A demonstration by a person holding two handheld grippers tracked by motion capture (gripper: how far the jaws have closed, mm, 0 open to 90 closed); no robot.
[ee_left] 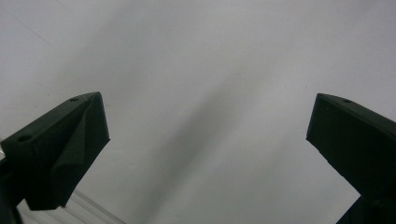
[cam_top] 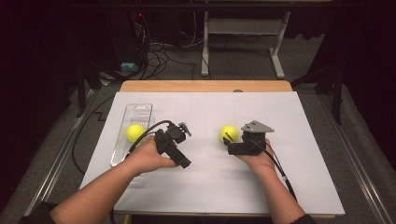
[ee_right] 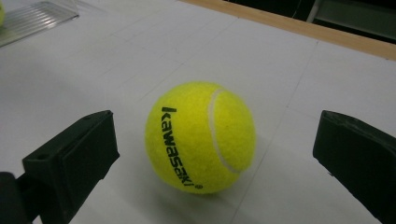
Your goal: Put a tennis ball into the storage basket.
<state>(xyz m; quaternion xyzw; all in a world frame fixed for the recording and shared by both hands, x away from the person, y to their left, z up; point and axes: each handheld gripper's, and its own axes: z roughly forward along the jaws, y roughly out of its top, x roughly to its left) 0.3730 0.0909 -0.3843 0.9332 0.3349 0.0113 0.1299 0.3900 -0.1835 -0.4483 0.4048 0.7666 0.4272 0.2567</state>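
Item: tennis ball, yellow-green felt, white seam, black "kawasaki" lettering down one side. It lay on the white sheet, well right of the clear tray, untouched.

Step in hand, as I judged it: the approach to a pick. My right gripper stood just short of the ball, jaws spread wide, one to each side and neither touching the felt.

Next move: I needed to ease forward until the ball sat between the pads, then close squarely across its middle, since a round ball rolls from a glancing pinch.

Second ball: same colour, resting in the tray.

My left gripper: jaws apart, holding nothing, just right of the tray.
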